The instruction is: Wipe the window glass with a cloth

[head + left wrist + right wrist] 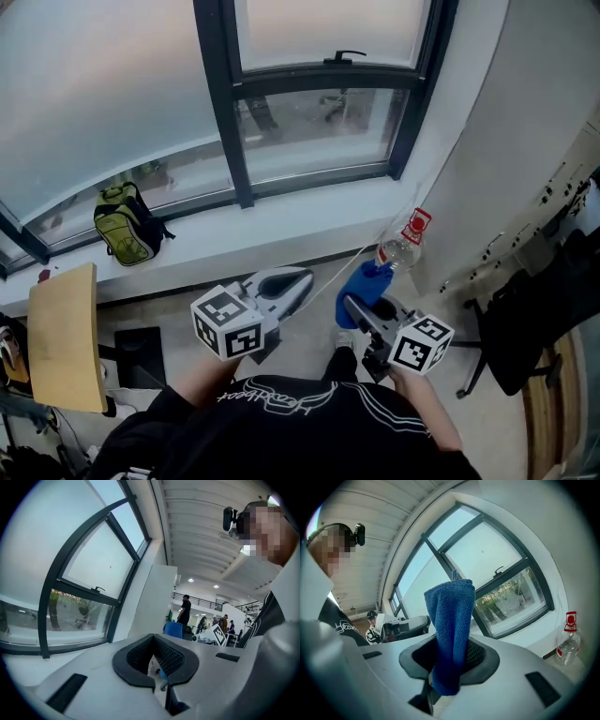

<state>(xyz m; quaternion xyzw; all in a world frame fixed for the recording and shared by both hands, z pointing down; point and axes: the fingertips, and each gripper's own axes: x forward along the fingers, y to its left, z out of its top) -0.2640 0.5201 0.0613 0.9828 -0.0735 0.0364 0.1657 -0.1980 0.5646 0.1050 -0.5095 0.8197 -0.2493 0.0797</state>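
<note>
One blue cloth [450, 620], partly hidden within right hand-held gripper [449, 667]

Blue cloth [450, 620], dark grey window frame [221, 94]

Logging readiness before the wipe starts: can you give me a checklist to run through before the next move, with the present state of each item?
1. Blue cloth held by the right hand-held gripper: ok. The jaws are shut on it and the cloth stands up out of them.
2. Left hand-held gripper free: ok. Its jaws are together with nothing between them.
3. Cloth on the window glass: not ok. It is held short of the sill, apart from the glass.
4. Way to the glass: probably ok. The backpack lies on the sill to the left and the bottle stands to the right.
5. Cloth damp: cannot tell.
</note>
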